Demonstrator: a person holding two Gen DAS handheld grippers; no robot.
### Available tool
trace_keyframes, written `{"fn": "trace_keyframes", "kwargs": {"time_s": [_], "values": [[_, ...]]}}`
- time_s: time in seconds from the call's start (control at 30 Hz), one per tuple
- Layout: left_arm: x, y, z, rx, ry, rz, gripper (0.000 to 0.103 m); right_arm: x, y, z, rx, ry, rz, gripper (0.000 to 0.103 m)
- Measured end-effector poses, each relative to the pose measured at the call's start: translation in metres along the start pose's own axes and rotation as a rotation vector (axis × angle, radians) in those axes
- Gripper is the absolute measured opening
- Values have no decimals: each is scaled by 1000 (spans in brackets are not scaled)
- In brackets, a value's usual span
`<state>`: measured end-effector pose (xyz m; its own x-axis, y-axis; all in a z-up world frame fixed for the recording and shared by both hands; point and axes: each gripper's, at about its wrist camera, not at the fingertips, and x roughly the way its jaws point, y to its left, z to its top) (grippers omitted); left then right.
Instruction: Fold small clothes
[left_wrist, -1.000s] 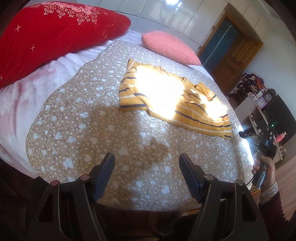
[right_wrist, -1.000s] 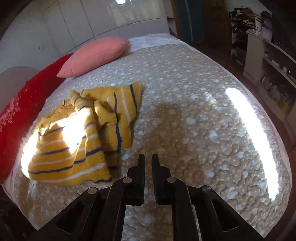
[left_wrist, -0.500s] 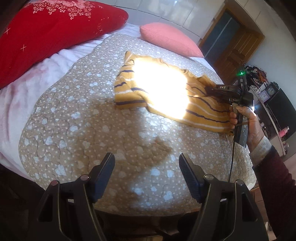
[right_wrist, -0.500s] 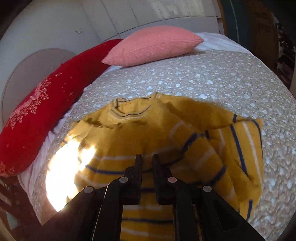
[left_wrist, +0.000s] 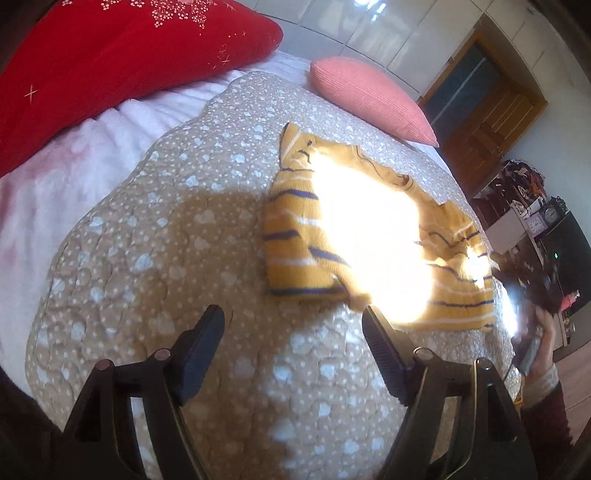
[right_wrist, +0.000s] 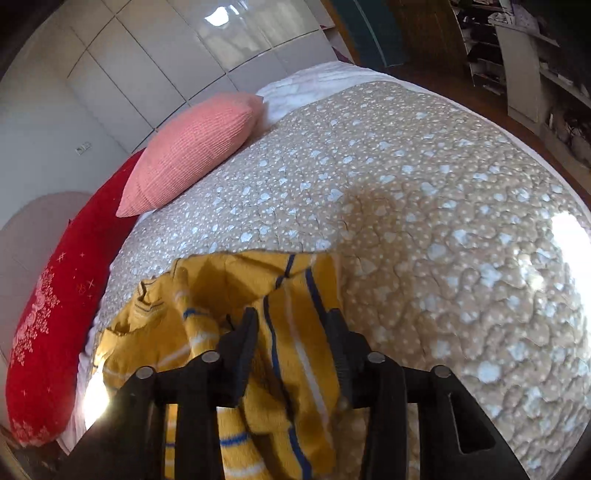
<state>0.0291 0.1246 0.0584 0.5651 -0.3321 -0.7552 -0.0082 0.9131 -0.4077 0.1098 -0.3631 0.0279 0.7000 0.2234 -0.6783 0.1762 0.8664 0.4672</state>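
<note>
A small yellow sweater with blue and white stripes lies crumpled on the beige quilt, partly washed out by a sun patch. My left gripper is open and empty, hovering just short of the sweater's near edge. My right gripper is open, low over the sweater, with its fingers to either side of a striped fold. In the left wrist view the right gripper and the hand holding it show blurred at the sweater's far right edge.
A red embroidered pillow and a pink pillow lie at the head of the bed. A wooden door and cluttered shelves stand beyond the bed's right side. The quilt's edge drops off close to me.
My right gripper has opened and dropped to the sweater's right edge. My left gripper has moved closer to the sweater and stays open.
</note>
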Motion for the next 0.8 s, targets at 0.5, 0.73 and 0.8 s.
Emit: {"fn": "trace_keyframes", "kwargs": {"time_s": [0.5, 0.73, 0.8], "values": [[71, 9, 44, -213, 27, -136, 47, -25, 111, -48, -256, 113, 170, 58], [70, 24, 29, -296, 23, -232, 20, 50, 231, -63, -402, 270, 243, 58], [69, 25, 24, -301, 8, -241, 20, 78, 269, -68, -451, 343, 255, 58]]}}
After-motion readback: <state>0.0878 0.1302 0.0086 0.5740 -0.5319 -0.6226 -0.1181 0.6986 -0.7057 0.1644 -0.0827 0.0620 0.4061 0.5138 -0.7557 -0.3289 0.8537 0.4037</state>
